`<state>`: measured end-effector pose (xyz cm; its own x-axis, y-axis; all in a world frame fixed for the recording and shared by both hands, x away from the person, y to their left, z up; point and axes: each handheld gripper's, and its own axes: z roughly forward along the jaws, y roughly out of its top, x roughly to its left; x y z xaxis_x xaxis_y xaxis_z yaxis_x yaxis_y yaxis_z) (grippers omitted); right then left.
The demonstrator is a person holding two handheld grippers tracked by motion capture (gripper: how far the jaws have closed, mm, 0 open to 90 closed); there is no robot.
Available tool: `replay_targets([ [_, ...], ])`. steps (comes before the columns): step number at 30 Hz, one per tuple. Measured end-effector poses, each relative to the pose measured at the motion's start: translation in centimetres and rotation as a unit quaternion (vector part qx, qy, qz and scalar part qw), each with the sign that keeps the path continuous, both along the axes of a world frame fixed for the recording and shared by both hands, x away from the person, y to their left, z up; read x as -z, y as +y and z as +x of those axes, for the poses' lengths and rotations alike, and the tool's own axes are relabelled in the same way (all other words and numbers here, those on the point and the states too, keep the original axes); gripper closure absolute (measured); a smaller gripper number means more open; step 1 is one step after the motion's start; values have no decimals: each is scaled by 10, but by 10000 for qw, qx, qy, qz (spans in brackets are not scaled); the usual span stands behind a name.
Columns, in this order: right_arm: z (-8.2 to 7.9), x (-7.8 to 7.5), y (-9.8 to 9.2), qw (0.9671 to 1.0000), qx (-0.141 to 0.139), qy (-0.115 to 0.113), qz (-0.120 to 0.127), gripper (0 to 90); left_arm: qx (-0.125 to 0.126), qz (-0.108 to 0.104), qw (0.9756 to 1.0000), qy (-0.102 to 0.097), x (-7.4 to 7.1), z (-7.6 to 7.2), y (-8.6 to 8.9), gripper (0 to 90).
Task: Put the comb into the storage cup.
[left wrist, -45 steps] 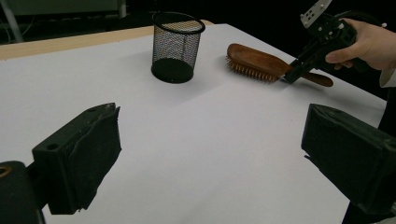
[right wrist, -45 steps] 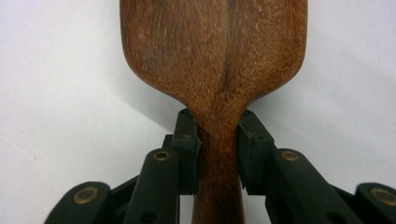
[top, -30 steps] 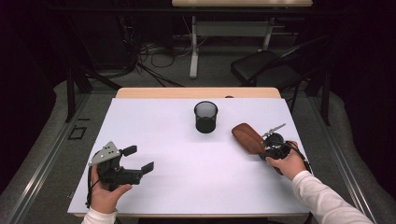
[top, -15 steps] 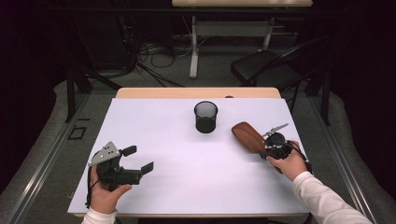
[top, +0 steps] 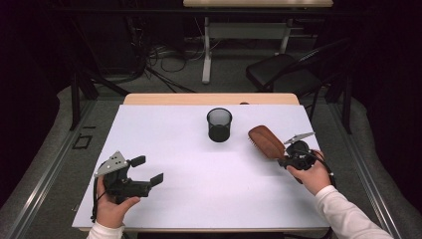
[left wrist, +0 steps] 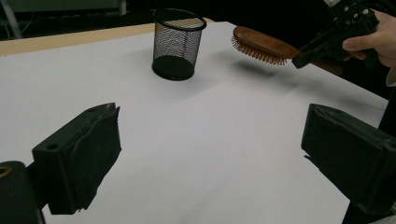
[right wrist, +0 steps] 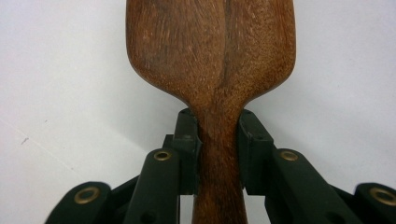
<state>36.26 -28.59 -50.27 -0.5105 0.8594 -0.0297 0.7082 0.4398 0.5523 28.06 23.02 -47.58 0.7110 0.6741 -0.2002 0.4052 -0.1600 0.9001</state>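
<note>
A brown wooden hairbrush point(top: 265, 141) hangs just above the white table point(top: 199, 199) at the right, bristles down; its shadow lies under it in the left gripper view. My right gripper point(top: 284, 160) is shut on its handle: in the right gripper view both jaws press the narrow neck of the hairbrush point(right wrist: 219, 135). The hairbrush point(left wrist: 261, 45) and the right gripper point(left wrist: 303, 59) also show far off in the left gripper view. A black mesh cup point(top: 219, 124) stands upright at the table's middle back. My left gripper point(top: 150, 170) rests at the front left, open, with nothing between its jaws.
The mesh cup point(left wrist: 177, 44) stands ahead of the left gripper, to the hairbrush's left. A wooden strip point(top: 209, 98) edges the table's far side. Behind it are a chair point(top: 283, 74), a desk leg and cables on the floor.
</note>
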Motion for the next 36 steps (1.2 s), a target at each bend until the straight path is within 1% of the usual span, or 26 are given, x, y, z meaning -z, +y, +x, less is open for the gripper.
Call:
replay_targets([
  [4,0,-4,-1,10000,69,-34,57,724,-61,-31,10000,-19,-1,-2,3,46],
  [8,2,-8,1,9999,34,-87,60,724,-109,-74,9999,-43,-2,-4,4,46],
  [12,4,-12,4,9999,13,-147,74,724,-88,-47,9999,-57,-4,-3,4,46],
  [16,1,-16,6,9998,-15,-167,85,724,-105,-89,9999,-78,-5,-5,4,46],
  [19,-1,-18,7,9998,-22,-192,78,724,-114,-72,9999,-89,-5,-5,5,46],
  [23,-3,-20,8,9997,-71,-209,98,724,-105,-72,9999,-91,-6,-4,4,48],
  [25,-3,-21,9,9997,-104,-197,89,723,-127,-22,9999,-84,-5,-5,4,48],
  [28,-2,-22,10,9996,-137,-233,103,723,-182,-68,9998,-51,-4,-5,4,48],
  [29,-2,-23,10,9996,-148,-206,91,723,-186,-83,9998,-48,-4,-5,4,48],
  [31,-1,-23,11,9996,-157,-230,112,723,-162,-69,9998,-61,-4,-6,4,49],
  [32,-1,-23,11,9996,-154,-227,118,723,-153,-28,9999,-66,-4,-7,4,48],
  [34,-1,-22,13,9994,-191,-276,111,723,-165,-56,9998,-55,-4,-7,5,48],
  [36,-1,-22,14,9994,-187,-259,126,723,-172,-85,9998,-61,-4,-7,6,48],
])
